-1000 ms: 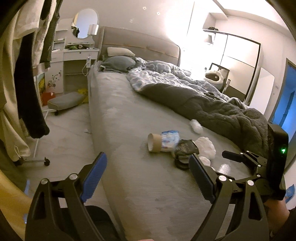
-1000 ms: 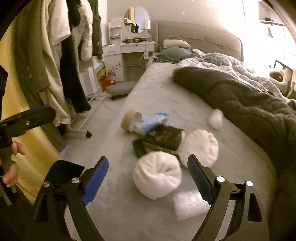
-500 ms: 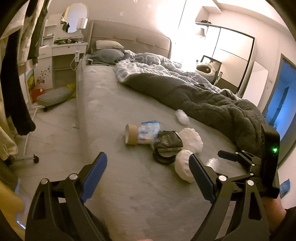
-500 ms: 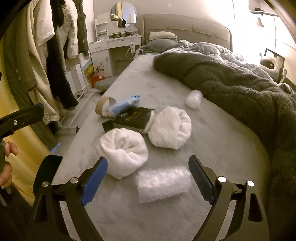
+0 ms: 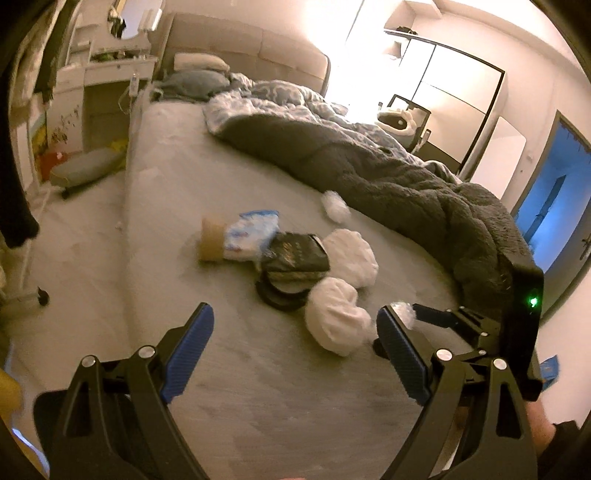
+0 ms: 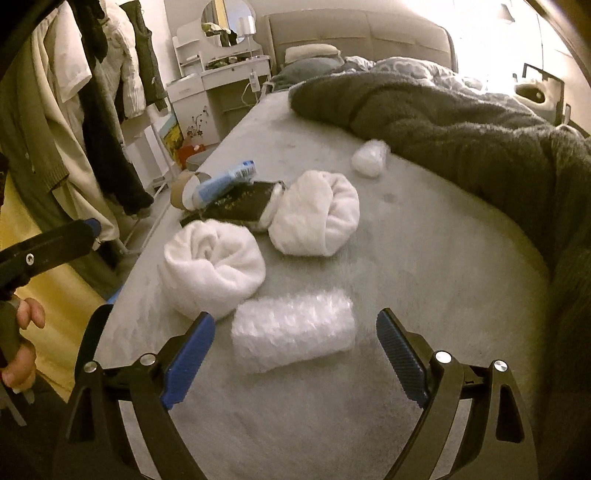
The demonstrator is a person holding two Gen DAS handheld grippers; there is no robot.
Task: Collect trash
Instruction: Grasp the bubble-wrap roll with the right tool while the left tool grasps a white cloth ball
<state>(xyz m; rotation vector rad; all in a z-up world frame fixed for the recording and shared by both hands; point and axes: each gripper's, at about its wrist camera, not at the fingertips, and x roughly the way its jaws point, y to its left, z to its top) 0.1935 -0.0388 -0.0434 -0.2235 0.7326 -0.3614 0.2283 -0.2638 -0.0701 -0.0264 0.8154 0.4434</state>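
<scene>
Lying crinkly, clear bubble-wrap roll [image 6: 293, 330], bed [image 6: 424, 258]

Home bedroom: bed [image 5: 240, 369], dark blanket [image 6: 461, 122], vanity mirror [image 6: 228, 22], probably hanging clothes [image 6: 103, 110].

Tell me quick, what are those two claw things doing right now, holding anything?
Left gripper: open, holding nothing, above bare bed.
Right gripper: open, jaws just been closing, bubble wrap roll between them but not yet gripped.

Bedroom w/ warm light: big grey bed [image 5: 258, 369], padded headboard [image 6: 362, 29], dark blanket [image 5: 406, 184], white vanity [image 6: 221, 74] w/ round mirror [image 6: 228, 16], clothes rack [image 6: 92, 92] at left, mirrored wardrobe [image 5: 450, 99]
</scene>
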